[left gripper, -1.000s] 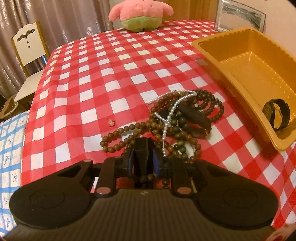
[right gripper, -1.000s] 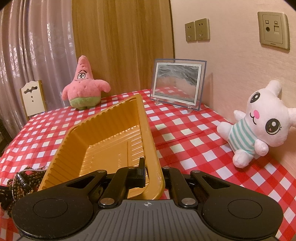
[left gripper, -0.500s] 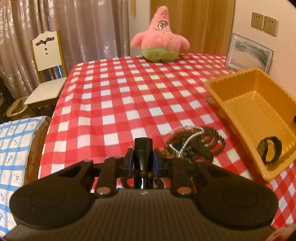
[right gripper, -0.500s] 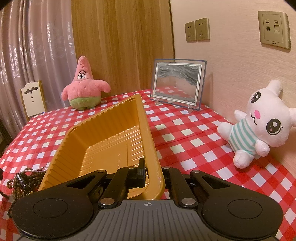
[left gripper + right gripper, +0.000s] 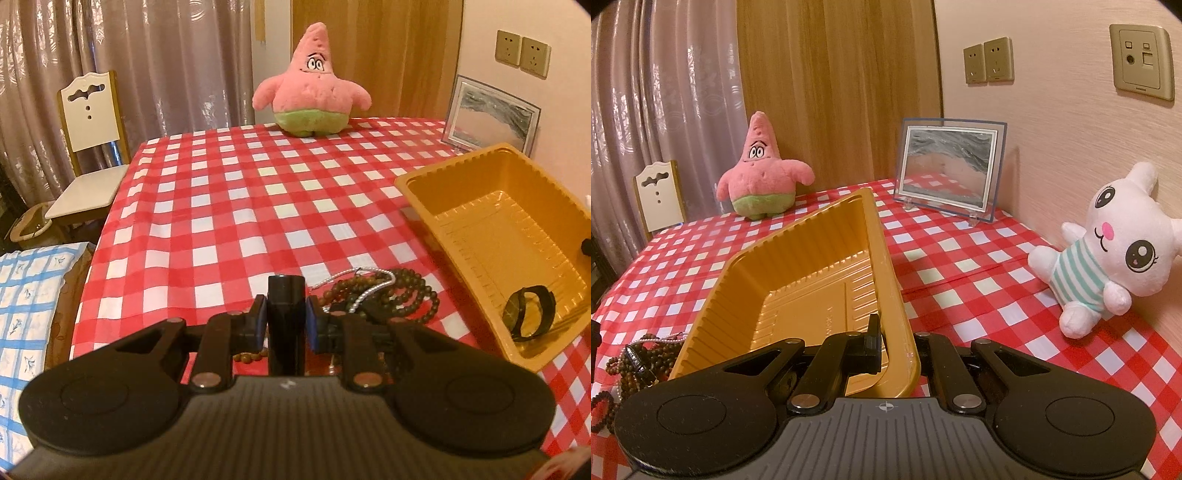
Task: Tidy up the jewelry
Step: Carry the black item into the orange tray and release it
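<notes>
Left wrist: black bar (image 5: 286, 317) upright in left tongs (image 5: 286, 323).

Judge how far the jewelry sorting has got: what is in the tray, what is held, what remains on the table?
Done: one black band lies in the orange tray. In hand: the left gripper pinches a black piece, with brown beads hanging under it; the right gripper is shut on the tray's rim. Left: the bead tangle and pearl strand on the checked cloth.
</notes>
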### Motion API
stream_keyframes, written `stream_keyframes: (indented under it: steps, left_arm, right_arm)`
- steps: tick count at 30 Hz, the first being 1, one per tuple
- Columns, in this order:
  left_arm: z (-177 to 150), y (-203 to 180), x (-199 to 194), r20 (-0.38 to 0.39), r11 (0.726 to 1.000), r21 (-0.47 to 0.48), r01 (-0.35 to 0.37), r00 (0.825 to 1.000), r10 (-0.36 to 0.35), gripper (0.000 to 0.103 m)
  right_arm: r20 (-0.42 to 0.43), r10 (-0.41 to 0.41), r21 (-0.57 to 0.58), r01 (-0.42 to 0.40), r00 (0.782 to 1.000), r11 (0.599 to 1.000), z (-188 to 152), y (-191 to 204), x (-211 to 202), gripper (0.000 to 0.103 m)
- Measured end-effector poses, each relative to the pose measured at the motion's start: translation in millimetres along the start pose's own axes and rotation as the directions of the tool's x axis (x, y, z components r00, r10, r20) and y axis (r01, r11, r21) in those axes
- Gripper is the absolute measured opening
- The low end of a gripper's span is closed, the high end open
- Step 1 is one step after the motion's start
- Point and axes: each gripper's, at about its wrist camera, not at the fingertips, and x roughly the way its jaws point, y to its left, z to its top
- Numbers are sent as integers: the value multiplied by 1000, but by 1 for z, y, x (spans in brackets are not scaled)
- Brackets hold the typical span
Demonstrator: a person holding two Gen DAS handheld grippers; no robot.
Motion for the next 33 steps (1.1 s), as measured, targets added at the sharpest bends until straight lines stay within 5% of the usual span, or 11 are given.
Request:
stream_keyframes:
  steps: [8,19,33]
  left_arm:
    - [16,-33,-15,36,994,27,106,994,-107,20]
    - [34,-121,-3,35,947,116,298,952,-304,20]
    - [35,-159,61,-89,950,74,303,951,-297,20]
  right_arm:
    - [4,2,-6,-2,1000,1000,1,2,-1,6]
    - [8,13,-14,-13,1000,1000,4,7,-1,6]
    - [5,23,-27,-23,1000,999,5,7,0,6]
